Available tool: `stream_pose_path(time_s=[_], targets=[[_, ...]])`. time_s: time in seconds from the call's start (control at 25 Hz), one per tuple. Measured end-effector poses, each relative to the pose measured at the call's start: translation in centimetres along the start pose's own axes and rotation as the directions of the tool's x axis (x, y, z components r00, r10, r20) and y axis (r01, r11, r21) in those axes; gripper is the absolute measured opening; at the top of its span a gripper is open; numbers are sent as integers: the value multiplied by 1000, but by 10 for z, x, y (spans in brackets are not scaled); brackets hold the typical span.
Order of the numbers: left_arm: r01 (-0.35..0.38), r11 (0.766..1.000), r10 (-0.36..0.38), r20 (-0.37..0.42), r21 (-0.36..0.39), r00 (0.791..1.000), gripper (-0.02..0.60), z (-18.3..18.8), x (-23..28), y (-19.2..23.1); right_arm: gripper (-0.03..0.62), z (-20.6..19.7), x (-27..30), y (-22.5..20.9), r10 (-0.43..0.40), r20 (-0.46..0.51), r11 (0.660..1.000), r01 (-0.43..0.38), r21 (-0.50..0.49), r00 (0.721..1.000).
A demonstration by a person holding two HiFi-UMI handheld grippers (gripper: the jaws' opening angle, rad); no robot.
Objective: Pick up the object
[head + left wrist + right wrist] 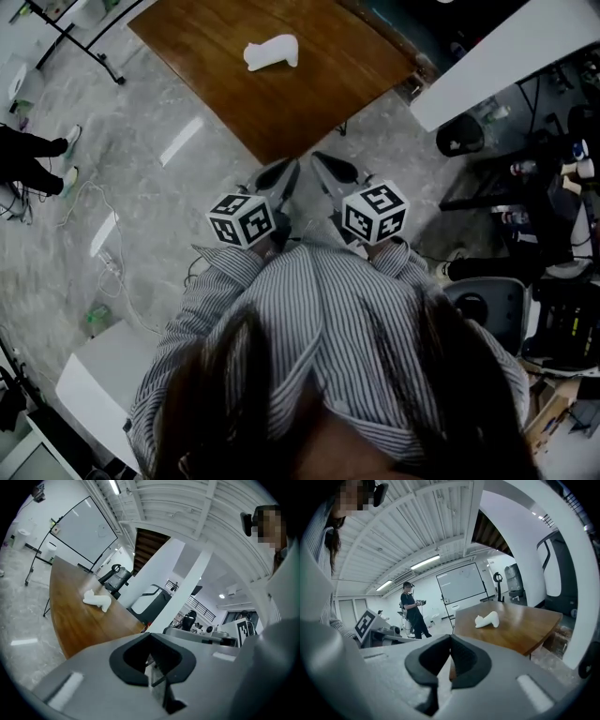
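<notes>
The white, bone-shaped object lies on the brown wooden table, towards its far side. The left gripper view shows the object at the upper left, and the right gripper view shows the object right of centre. My left gripper and right gripper are held side by side close to my chest, over the floor just short of the table's near corner. Both are shut with nothing in them, as the left gripper and right gripper show in their own views.
A person in black stands beyond a whiteboard on a stand. Someone's feet and cables are on the floor at left. A white table, black chair and cluttered desks stand at right.
</notes>
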State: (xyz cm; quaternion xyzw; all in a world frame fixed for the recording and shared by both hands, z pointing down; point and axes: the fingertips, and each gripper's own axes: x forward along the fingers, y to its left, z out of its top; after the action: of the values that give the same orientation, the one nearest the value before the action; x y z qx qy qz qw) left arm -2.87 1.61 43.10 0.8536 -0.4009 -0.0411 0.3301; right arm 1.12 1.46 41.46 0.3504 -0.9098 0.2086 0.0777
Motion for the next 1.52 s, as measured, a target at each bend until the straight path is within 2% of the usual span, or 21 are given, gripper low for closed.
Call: stream_pose_path(time_s=[0.12,0.24,0.4,0.6,0.92,1.52], targets=[[-3,1000,3,-29,-4,1000,-2,38,24,36,2,25,45,-20,7,-4,1000,-6,19,1000],[-6,1000,7,-56,22,998,-2,71,45,67,2,52,88,-38,5,12,999,-5,32,1000],[3,1000,-1,-96,23,995,20,99,71,105,2,75,136,-57,-4,19,999,3,43,1000],[-10,1000,6,-154,-28,988,69,104,97,134,2,74,161,-78,-21,-30,996,24,83,999],[-130,987,112,-185,-94,976,137,114,123,181,2,77,189,-110,0,-96,992,12,126,995],[-321,945,300,-230,-60,926,247,136,160,257,2,72,219,-146,56,-112,970,-28,241,992]])
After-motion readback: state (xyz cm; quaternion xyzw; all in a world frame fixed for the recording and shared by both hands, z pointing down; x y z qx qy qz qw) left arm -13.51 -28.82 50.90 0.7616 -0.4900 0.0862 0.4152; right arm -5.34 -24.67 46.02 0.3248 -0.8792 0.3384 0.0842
